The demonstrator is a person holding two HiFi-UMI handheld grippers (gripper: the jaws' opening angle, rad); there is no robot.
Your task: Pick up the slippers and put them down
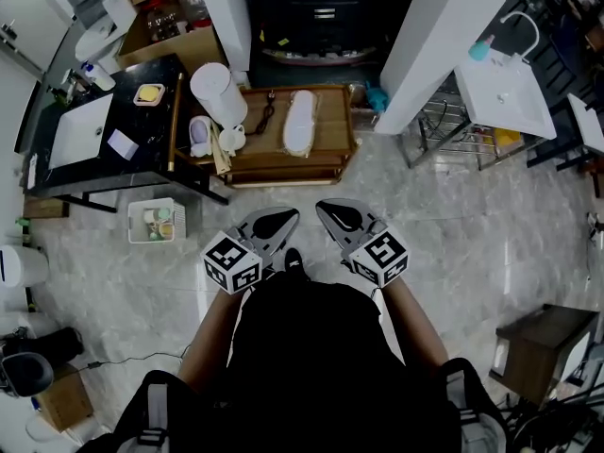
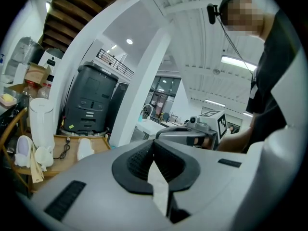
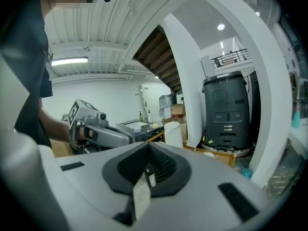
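Both tools are empty. The left tool and the right tool each have their jaws pressed fully together with nothing between them. They are held side by side, close to the person's body and over the floor.

That floor is pale, glossy marble-look tile and fills most of the head view. Two broad white pillars rise from it, slanting as they go up, and between them stands a dark grey machine. At the left is a black counter with a white basin set in it.

Against the counter's right end and ahead of the tools sits a low wooden platform. A tall white cylinder stands upright at the platform's left end. One white slipper lies flat on the platform, well apart from both tools. A second slipper, pale with a lavender inside, seems to stand on end beside the cylinder.

On the floor below the counter is a small white basket with a few things in it. A thin black cable lies on the platform between the cylinder and the flat slipper.
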